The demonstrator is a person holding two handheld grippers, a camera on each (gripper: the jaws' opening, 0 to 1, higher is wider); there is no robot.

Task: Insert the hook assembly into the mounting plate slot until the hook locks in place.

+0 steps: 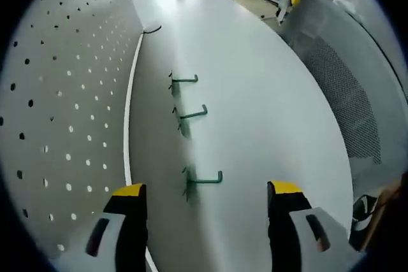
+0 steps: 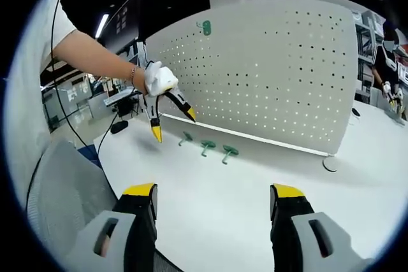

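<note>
Three green hooks (image 1: 205, 178) lay in a row on the white table (image 1: 268, 106), ahead of my left fingers, beside the foot of the pegboard (image 1: 64, 93) that I took for the mounting plate. My left gripper (image 1: 207, 189) hung above the table with its yellow-tipped fingers spread and nothing between them; the nearest hook was just beyond the tips and a little toward the left finger. My right gripper (image 2: 213, 190) was also spread wide and empty, well back from the board, and from there I saw the left gripper (image 2: 171, 118) over the table close to the same hooks (image 2: 206, 147). One more green piece (image 2: 204, 27) sat high on the pegboard (image 2: 268, 74), far above my fingers. I judged that no hook was picked up yet. The risk from here, I thought, was that a thin hook lying flat could slide or turn when the fingers closed on it, and then its prongs would not meet the holes squarely. Pushing it tilted could leave it unlocked, or move the board. I could also sweep the neighbour hooks away. I could read no brand, label or writing on anything.
</note>
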